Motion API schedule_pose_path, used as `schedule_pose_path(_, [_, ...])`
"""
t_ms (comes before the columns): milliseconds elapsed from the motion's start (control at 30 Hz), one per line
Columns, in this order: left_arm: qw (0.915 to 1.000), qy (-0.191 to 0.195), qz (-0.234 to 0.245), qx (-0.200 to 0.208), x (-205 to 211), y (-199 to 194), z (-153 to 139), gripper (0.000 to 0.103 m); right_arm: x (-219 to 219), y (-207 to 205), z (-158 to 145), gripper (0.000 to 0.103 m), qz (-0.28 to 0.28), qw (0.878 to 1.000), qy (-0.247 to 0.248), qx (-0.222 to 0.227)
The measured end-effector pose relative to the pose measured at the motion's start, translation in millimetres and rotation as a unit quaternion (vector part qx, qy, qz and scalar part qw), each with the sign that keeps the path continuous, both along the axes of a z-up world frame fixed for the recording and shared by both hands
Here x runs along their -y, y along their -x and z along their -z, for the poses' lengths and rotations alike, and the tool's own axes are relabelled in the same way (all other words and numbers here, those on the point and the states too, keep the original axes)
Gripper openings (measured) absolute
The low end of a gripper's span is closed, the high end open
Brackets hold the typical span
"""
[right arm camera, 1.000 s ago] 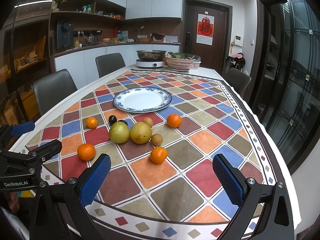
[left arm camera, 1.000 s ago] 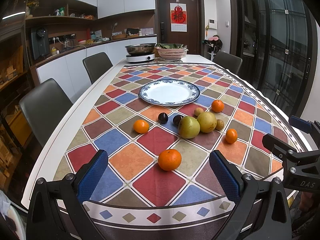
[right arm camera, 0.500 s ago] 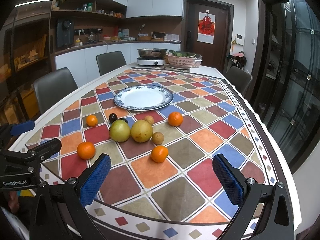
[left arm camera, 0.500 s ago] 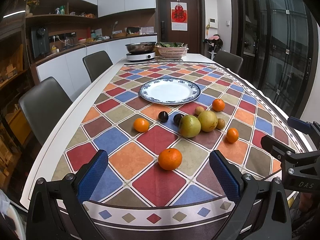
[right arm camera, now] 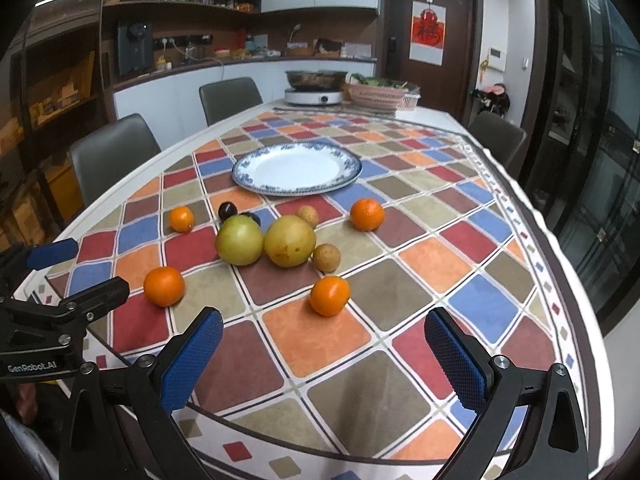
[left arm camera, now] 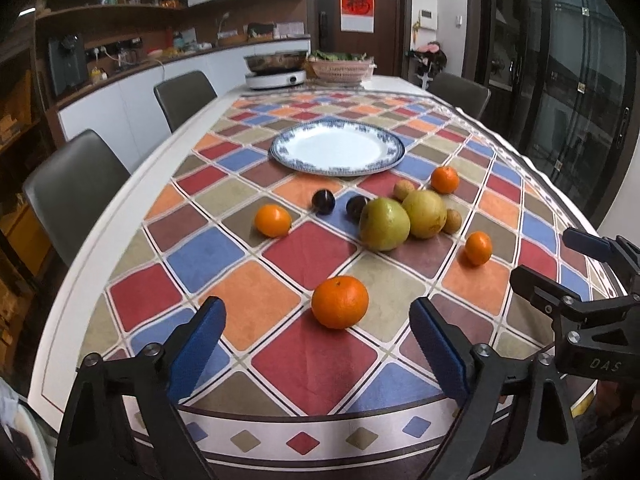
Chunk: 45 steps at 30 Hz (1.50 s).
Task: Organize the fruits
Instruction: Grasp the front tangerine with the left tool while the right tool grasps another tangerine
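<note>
Fruit lies loose on the chequered tablecloth in front of an empty blue-rimmed white plate [left arm camera: 338, 152]. My left gripper [left arm camera: 316, 318] hovers low over the near edge, its jaws closing. An orange [left arm camera: 340, 301] sits just ahead, between the tips, untouched. My right gripper [right arm camera: 324, 322] is open, with another orange [right arm camera: 329, 295] just beyond its tips. Two yellow-green pears [left arm camera: 384, 224] [left arm camera: 425, 214] stand together mid-table. Beside them are two dark plums [left arm camera: 323, 201], small brown fruits [right arm camera: 326, 257] and more oranges [left arm camera: 273, 220] [right arm camera: 367, 214].
Grey chairs [left arm camera: 72, 188] line the left side and one stands at the far right [right arm camera: 496, 136]. At the table's far end are a hotplate with a pan [left arm camera: 276, 74] and a basket of greens [left arm camera: 340, 66]. Glass doors run along the right.
Both grippers have moved forward and down toward the fruit, which now looks larger. The left gripper's fingers stand a little closer together than before.
</note>
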<state>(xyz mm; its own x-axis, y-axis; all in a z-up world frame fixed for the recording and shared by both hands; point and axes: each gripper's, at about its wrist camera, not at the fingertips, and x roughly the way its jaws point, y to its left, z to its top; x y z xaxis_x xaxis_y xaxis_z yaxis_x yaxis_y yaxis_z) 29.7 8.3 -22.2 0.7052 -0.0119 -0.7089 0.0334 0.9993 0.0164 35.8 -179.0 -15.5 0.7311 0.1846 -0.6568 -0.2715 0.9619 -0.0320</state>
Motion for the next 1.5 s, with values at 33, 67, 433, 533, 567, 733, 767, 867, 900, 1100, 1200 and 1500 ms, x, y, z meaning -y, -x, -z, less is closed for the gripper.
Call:
schedule_pose_path(33, [1.0000,0.001,0.001,-0.007,0,-4,3,0.089,0,-4,3,0.099,-0.001,1.000,0.000,-0.007])
schedule_pose_path(67, [0.9999,0.002,0.002,-0.013,0,-7,6,0.087,-1,-8,6,0.097,-0.003,1.000,0.000,-0.013])
schedule_pose_path(433, [0.9971,0.013,0.023,-0.071,2,-33,31,0.067,-4,-39,26,0.078,-0.002,0.998,0.002,-0.061])
schedule_pose_path(533, [0.9960,0.017,0.029,-0.082,3,-37,35,0.063,-3,-46,31,0.073,-0.001,0.997,0.002,-0.072])
schedule_pose_path(567, [0.9957,0.018,0.031,-0.086,3,-39,37,0.061,-3,-48,32,0.071,0.000,0.997,0.002,-0.075])
schedule_pose_path(733, [0.9941,0.023,0.038,-0.099,2,-47,42,0.053,-4,-57,38,0.062,-0.004,0.996,0.002,-0.090])
schedule_pose_path(767, [0.9939,0.024,0.039,-0.100,2,-49,42,0.051,-5,-58,39,0.060,-0.004,0.996,0.003,-0.091])
schedule_pose_path(867, [0.9931,0.025,0.045,-0.106,3,-53,44,0.045,-6,-63,41,0.054,-0.006,0.995,0.004,-0.097])
schedule_pose_path(900, [0.9928,0.026,0.047,-0.107,3,-53,45,0.044,-6,-65,42,0.054,-0.006,0.995,0.003,-0.099])
schedule_pose_path(1100, [0.9924,0.022,0.054,-0.108,4,-58,45,0.042,-4,-73,45,0.047,-0.004,0.994,0.003,-0.106])
schedule_pose_path(1200, [0.9924,0.022,0.056,-0.107,4,-59,45,0.041,-5,-75,47,0.044,-0.006,0.994,0.003,-0.110])
schedule_pose_path(1500, [0.9921,0.022,0.063,-0.106,5,-63,44,0.041,-9,-82,51,0.036,-0.017,0.993,0.002,-0.118])
